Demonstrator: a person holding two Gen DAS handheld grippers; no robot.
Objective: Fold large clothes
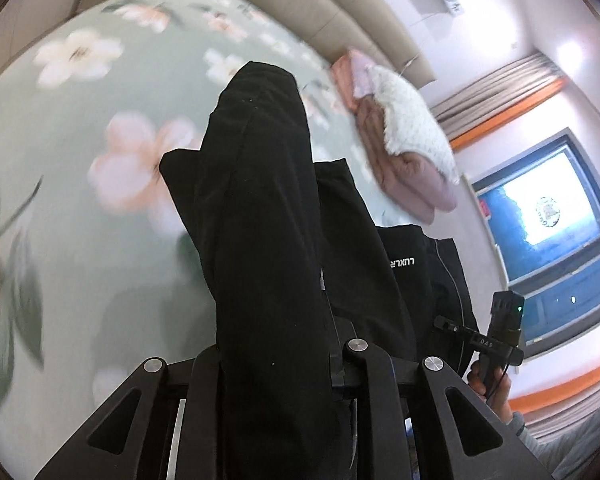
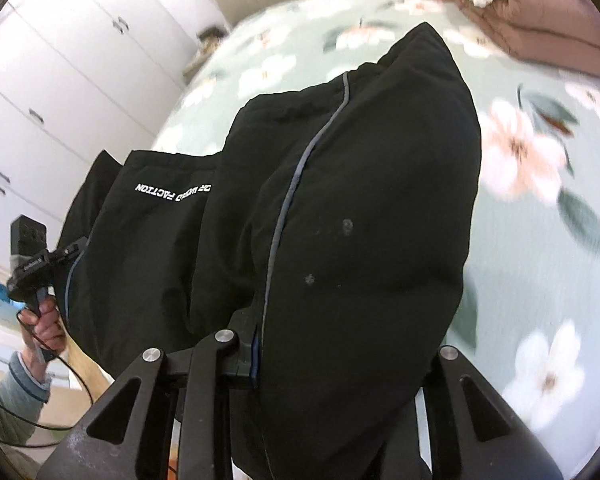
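Carrying the black jacket (image 2: 360, 208) above the bed (image 1: 60, 160), left gripper (image 1: 276, 364) and right gripper (image 2: 328, 360) each clamp its fabric mid-fold; next, lowering it flat.

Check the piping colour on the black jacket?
Grey-blue piping on the jacket, clearest in the right wrist view.

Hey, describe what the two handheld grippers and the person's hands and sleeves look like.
Both grippers are matte black, with angular linkage arms, triangular cutouts and round silver pivot bolts. The right gripper has a boxy top with a green light and a thin black cable. The left gripper carries white lettering and a trailing cable. The left hand is bare, with a grey quilted sleeve.
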